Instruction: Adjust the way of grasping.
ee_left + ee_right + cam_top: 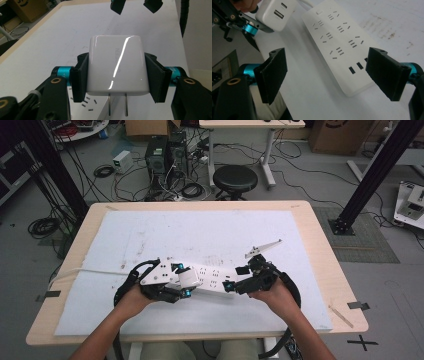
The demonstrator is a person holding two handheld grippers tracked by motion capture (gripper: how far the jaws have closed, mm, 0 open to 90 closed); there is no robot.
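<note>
A white power strip (212, 275) lies on the white mat (200, 235) near the table's front, its sockets facing up (342, 42). My left gripper (184, 280) is shut on a white USB charger (117, 65); the pads (80, 77) press its two sides, and its two prongs point down at the strip's left part (100, 110). My right gripper (235, 278) is open at the strip's right end. In the right gripper view the strip's end shows between my right gripper's (332, 72) wide-apart pads (273, 75), untouched. The charger's USB ports (278, 11) face that camera.
The strip's white cable (95, 270) runs off left over the table edge. Behind the table on the floor stand a black stool (235, 179), computer towers (165, 155) and tangled cables. Black frame posts (370, 175) rise at both sides.
</note>
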